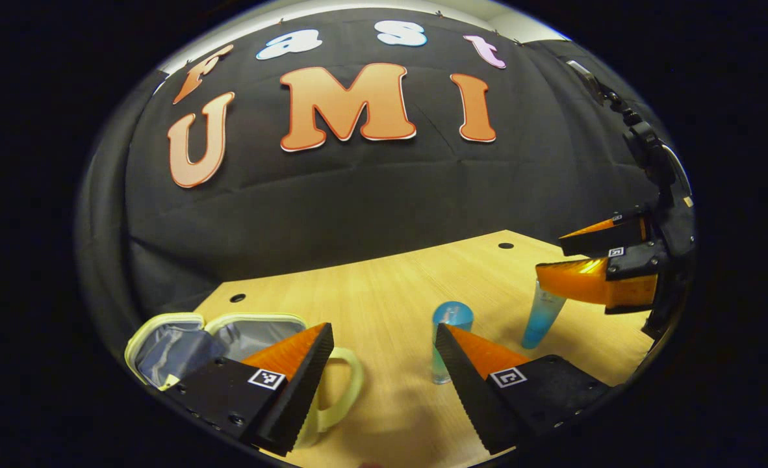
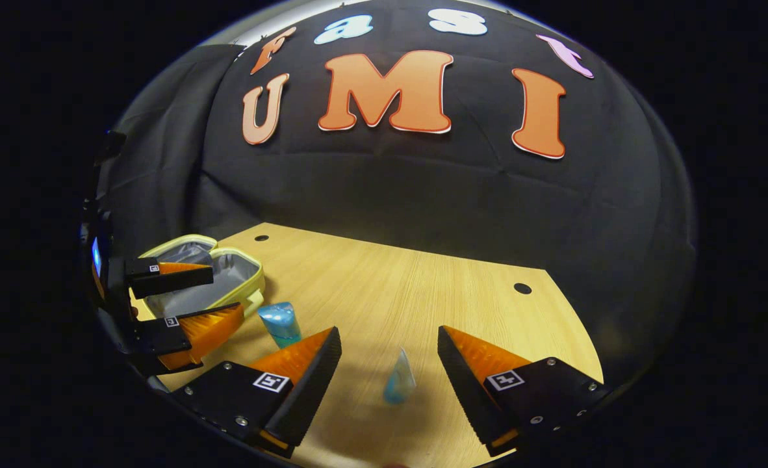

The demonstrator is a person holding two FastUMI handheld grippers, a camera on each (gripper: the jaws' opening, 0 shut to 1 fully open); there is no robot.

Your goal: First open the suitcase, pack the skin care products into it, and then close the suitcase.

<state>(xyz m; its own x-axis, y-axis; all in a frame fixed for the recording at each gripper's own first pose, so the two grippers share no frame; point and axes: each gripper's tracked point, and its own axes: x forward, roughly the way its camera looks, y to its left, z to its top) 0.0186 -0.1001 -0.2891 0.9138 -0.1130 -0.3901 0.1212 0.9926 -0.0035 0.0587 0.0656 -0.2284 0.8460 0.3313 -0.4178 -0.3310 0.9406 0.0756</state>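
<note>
A small pale-green suitcase (image 1: 176,348) lies open on the wooden table (image 1: 384,292), its grey lining showing. In the left gripper view it sits behind my left finger. My left gripper (image 1: 382,331) is open and holds nothing. A round blue bottle (image 1: 452,322) stands just behind its right finger. Farther right stands a blue tube (image 1: 540,322), with my right gripper (image 1: 551,257) open over its top. In the right gripper view the tube (image 2: 398,380) stands between the wide-apart fingers of my right gripper (image 2: 389,333), untouched. The bottle (image 2: 280,324), suitcase (image 2: 228,273) and left gripper (image 2: 227,291) are to the left.
The table's bare part (image 2: 436,292) stretches to the back and right, with small round holes (image 2: 522,288) near its far edge. The black cloth wall closes the booth right behind the table. The suitcase handle (image 1: 351,383) sticks out toward the bottle.
</note>
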